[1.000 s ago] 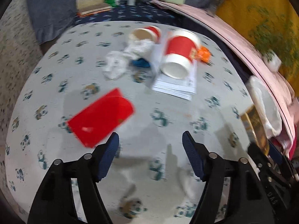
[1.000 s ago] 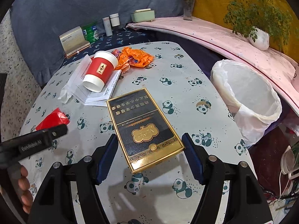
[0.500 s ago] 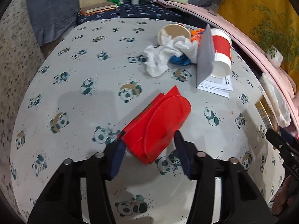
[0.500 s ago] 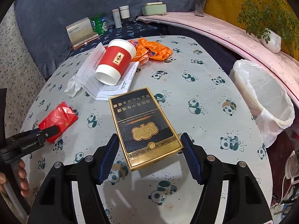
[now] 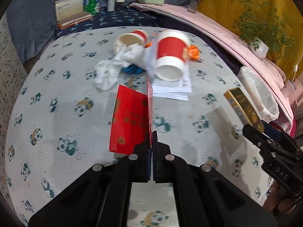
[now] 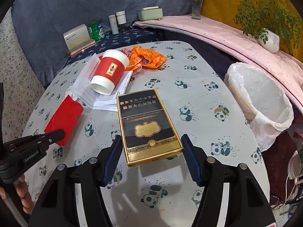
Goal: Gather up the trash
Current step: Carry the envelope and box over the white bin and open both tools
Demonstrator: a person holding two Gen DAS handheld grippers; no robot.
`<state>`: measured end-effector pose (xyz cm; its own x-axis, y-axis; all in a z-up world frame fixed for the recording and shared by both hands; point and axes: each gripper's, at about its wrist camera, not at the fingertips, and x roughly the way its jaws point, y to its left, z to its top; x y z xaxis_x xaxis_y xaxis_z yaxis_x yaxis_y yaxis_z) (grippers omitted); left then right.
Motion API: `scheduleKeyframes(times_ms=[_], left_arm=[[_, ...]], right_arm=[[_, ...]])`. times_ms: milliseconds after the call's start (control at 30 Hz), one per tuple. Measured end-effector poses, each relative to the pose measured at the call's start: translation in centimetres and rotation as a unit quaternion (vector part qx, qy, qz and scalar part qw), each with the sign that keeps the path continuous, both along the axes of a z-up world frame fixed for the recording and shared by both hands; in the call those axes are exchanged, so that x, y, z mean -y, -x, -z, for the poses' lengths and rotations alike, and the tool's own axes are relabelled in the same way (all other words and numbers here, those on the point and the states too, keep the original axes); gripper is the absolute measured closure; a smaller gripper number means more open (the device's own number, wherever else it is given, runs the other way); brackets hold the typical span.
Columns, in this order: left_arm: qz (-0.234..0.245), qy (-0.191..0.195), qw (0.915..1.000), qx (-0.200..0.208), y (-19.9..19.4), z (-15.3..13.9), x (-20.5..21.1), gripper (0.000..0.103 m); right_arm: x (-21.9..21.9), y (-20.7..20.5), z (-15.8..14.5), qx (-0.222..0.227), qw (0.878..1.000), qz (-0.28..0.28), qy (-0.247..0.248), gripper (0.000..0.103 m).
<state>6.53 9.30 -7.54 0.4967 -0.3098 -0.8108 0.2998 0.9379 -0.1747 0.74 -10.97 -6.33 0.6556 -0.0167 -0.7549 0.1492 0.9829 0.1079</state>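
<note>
My left gripper (image 5: pixel 151 138) is shut on a red envelope (image 5: pixel 130 121), pinching its edge so it stands up off the table; it also shows in the right wrist view (image 6: pixel 64 119). My right gripper (image 6: pixel 150 145) holds a black and gold cigarette carton (image 6: pixel 145 126) between its fingers, lifted above the table; the carton also shows in the left wrist view (image 5: pixel 242 107). A bin lined with a white bag (image 6: pixel 261 98) stands at the table's right edge.
On the panda-print table (image 6: pixel 198 94) lie a red paper cup (image 6: pixel 108 71) on a stack of papers (image 6: pixel 106 98), an orange wrapper (image 6: pixel 147 57), a second cup (image 5: pixel 130 39) and crumpled white tissue (image 5: pixel 113 66). Boxes and bottles stand behind.
My left gripper closed on the red envelope and raised it on edge. My right gripper kept the carton, which now sits closer between the fingers.
</note>
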Motion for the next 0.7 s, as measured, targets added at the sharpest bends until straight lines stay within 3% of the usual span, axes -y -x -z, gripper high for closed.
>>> scheduleKeyframes(times_ms=[433, 700], left_arm=[[0.092, 0.004, 0.9957, 0.015, 2.0, -2.4, 10.6, 0.103], [0.146, 0.004, 0.9891, 0.017, 2.5, -2.9, 17.1, 0.103]], right_arm=[[6.0, 2.4, -1.5, 0.027, 0.998, 0.06, -0.011, 0.043], [12.0, 4.4, -1.6, 0.038, 0.992, 0.121, -0.011, 0.044]])
